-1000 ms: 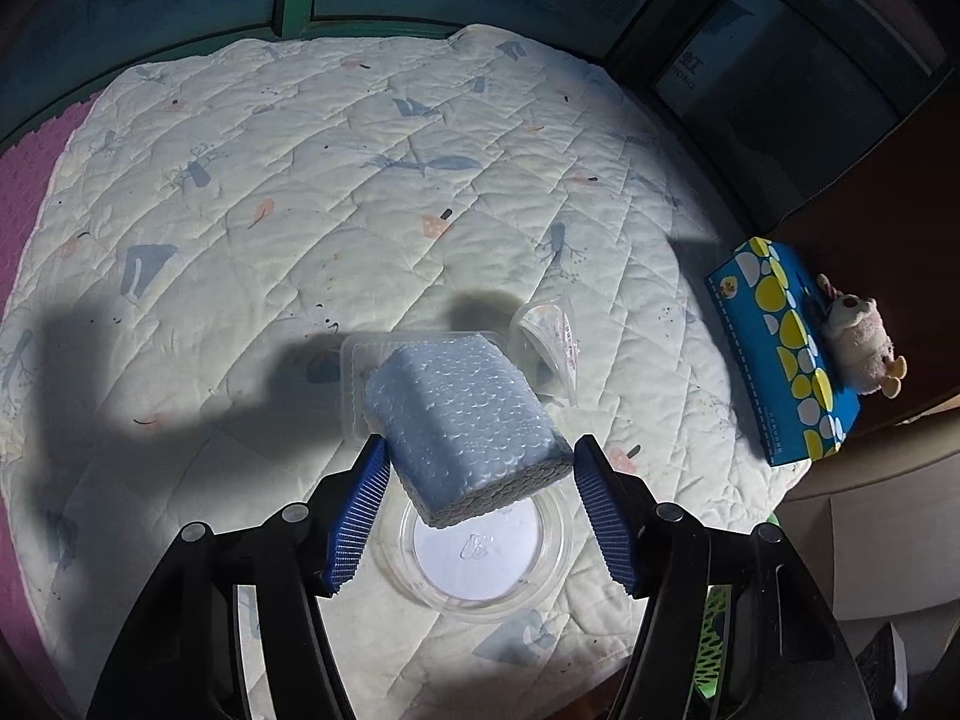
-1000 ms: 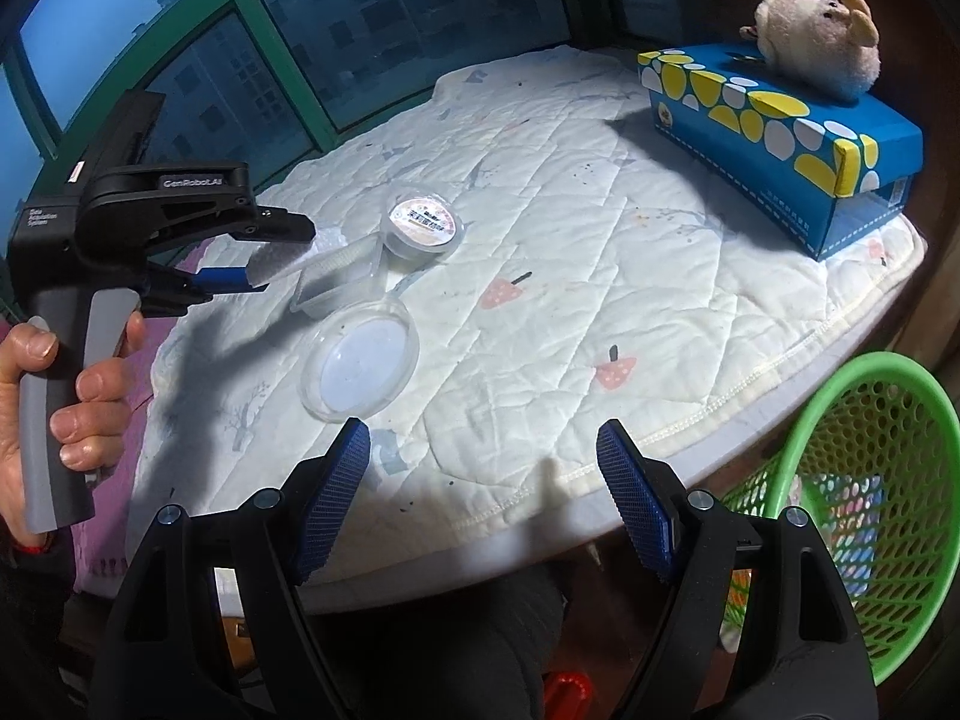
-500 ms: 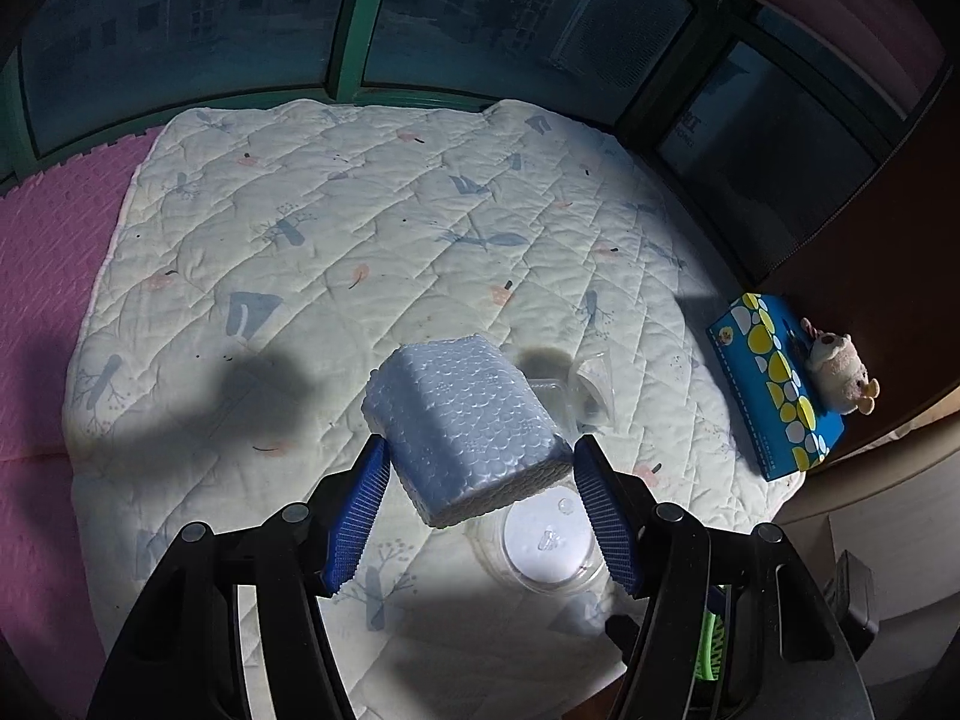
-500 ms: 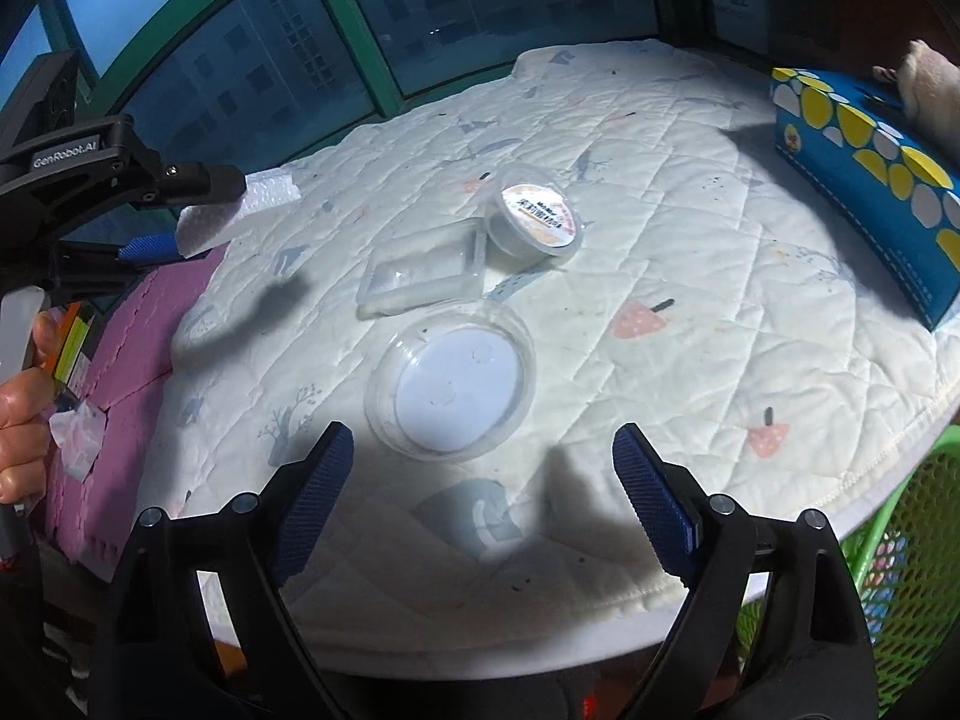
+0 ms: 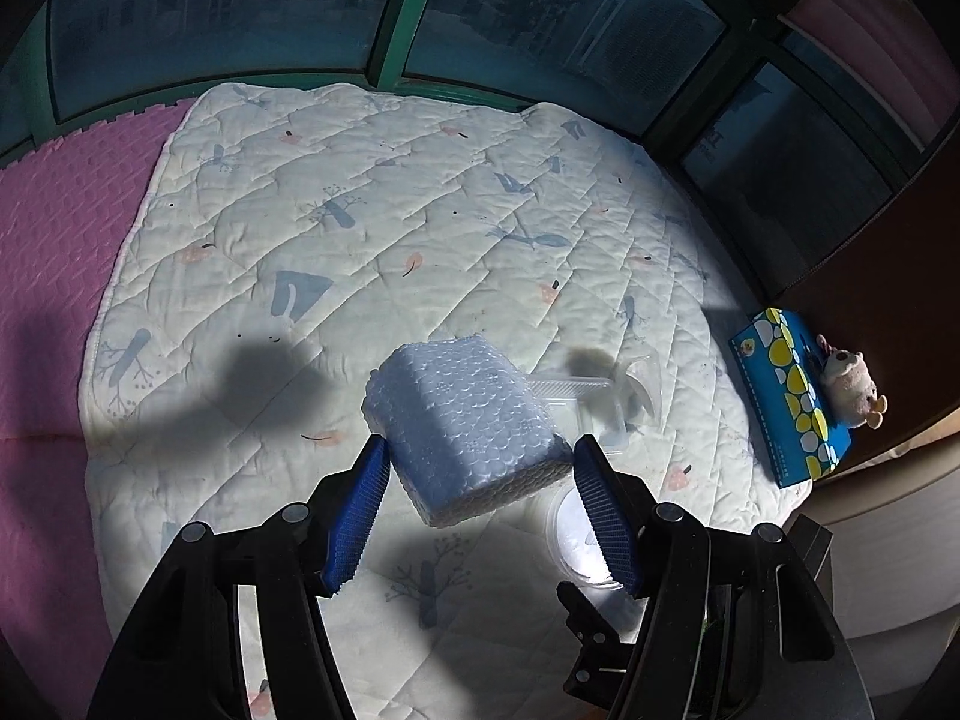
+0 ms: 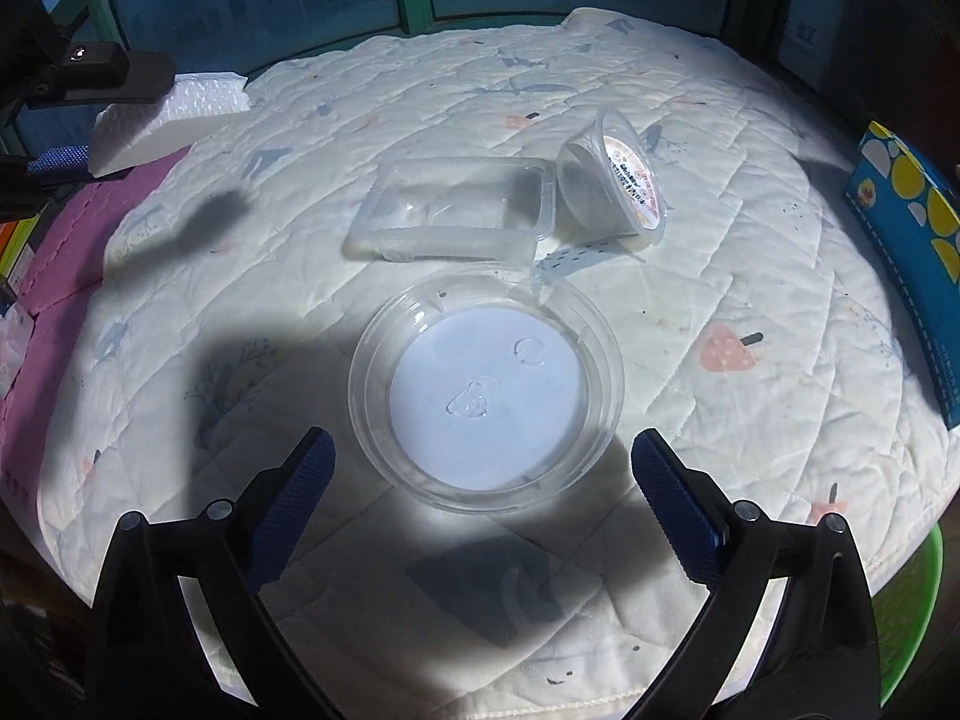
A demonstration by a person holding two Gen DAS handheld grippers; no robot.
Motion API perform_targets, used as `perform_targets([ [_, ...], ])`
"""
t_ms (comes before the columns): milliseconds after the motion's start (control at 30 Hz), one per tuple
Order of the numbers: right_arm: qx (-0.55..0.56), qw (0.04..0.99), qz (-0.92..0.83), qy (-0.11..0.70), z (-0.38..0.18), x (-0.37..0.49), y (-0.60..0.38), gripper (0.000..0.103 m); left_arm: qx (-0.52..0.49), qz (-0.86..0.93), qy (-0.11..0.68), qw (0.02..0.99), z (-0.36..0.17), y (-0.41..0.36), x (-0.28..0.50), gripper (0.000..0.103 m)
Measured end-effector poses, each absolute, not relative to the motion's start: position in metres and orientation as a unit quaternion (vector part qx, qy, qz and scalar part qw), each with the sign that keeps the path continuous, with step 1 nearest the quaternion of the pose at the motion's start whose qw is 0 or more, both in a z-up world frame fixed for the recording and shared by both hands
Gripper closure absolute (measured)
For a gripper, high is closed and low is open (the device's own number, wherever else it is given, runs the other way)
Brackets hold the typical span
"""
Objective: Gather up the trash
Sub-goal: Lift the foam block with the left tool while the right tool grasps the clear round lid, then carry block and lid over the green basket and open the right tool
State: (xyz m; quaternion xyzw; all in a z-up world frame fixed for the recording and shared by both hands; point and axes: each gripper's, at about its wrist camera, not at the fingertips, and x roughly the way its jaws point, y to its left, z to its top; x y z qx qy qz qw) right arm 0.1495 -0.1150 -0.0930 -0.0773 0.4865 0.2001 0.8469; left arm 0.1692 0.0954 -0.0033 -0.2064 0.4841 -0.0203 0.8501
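Glossy plastic lid (image 6: pixel 486 396) (quilted cloth (image 6: pixel 750 240)).

From my left wrist view the bubble-wrap block (image 5: pixel 465 429) hides most of the rectangular clear tray (image 5: pixel 591 405); the round clear dish (image 5: pixel 579 534) sits half behind a pad; I cannot read the cup (image 6: pixel 612 177) label; the green basket (image 6: pixel 906 612) and blue box (image 6: pixel 912 252) are cut by the right edge.

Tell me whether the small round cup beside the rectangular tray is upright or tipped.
Tipped. The small round cup lies on its side on the quilt, its labelled lid facing right, its rim against the rectangular tray.
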Motion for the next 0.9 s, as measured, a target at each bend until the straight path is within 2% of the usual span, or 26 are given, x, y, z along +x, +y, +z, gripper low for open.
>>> perform_targets([
  [167,-0.066,0.848,0.193,0.489,-0.098,0.156,-0.112,0.005,-0.201,-0.019,0.488,0.849,-0.01,0.096,0.168,0.042],
  [333,-0.076,0.85,0.186,0.487,-0.098,0.155,-0.108,0.015,-0.202,-0.018,0.49,0.848,-0.012,0.096,0.168,0.042],
  [900,-0.008,0.869,0.157,0.469,-0.071,0.113,-0.176,0.015,-0.168,-0.066,0.493,0.851,-0.01,0.036,0.159,0.042],
])
